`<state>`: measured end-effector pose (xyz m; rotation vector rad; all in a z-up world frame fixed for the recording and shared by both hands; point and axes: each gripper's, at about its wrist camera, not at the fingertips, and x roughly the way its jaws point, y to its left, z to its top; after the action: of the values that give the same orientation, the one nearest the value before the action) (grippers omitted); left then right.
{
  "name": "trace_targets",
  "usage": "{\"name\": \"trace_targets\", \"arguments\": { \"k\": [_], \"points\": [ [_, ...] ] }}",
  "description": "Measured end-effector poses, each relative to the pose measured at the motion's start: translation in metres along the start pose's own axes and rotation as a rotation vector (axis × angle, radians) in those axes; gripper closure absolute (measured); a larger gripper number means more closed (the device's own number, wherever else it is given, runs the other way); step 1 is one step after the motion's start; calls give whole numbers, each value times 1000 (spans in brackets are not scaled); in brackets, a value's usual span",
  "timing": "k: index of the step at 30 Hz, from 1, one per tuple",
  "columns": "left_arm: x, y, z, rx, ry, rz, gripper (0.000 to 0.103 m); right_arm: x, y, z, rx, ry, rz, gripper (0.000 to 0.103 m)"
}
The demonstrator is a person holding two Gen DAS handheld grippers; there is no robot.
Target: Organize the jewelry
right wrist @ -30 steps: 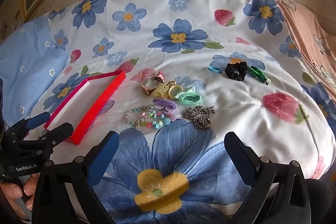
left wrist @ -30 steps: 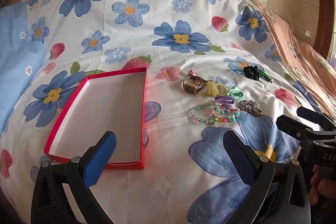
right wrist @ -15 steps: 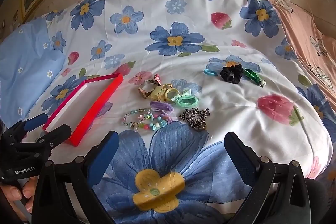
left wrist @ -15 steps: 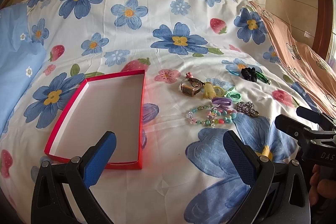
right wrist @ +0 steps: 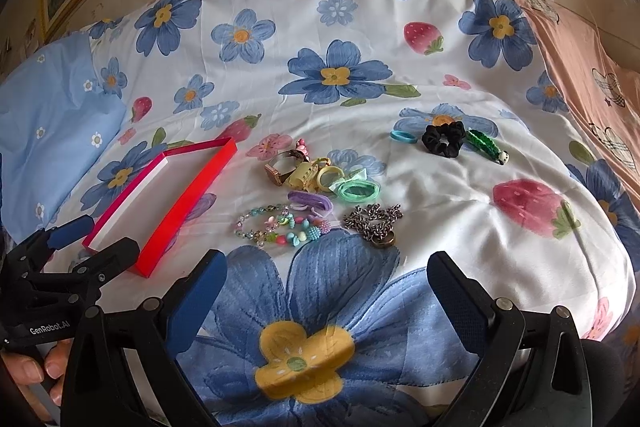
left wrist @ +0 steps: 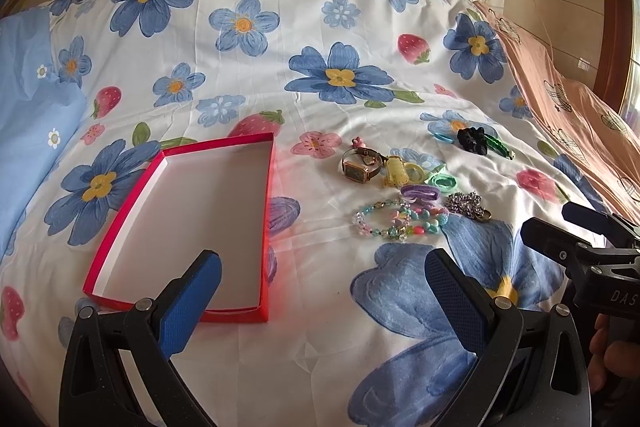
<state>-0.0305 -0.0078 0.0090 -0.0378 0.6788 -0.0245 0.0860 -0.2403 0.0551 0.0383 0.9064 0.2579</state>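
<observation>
Both tools are hanging low at the bottom of their frames with nothing between the jaws: the left hand-held gripper (left wrist: pixel 320 283) is standing wide apart just short of the red box (left wrist: pixel 224 147), and the right hand-held gripper (right wrist: pixel 326 281) is equally spread, facing the jewelry. The box is lying open and bare in the left-centre of the left view, seemingly waiting as the place to collect into. The pieces are sitting in a loose cluster right of it on the bed (left wrist: pixel 360 27) (flowered cover): a watch (left wrist: pixel 360 169), a beaded bracelet (right wrist: pixel 280 227), a metal chain (right wrist: pixel 374 223), with a black scrunchie (right wrist: pixel 443 138) well apart at upper right, so sorting is probably not yet begun
</observation>
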Motion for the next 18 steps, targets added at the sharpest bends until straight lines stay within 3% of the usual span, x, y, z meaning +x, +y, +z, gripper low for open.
{"name": "trace_targets", "arguments": {
  "k": [18],
  "points": [
    [6,-4,12,3,1,4,1,0,1,-1,4,8,17,2]
  ]
}}
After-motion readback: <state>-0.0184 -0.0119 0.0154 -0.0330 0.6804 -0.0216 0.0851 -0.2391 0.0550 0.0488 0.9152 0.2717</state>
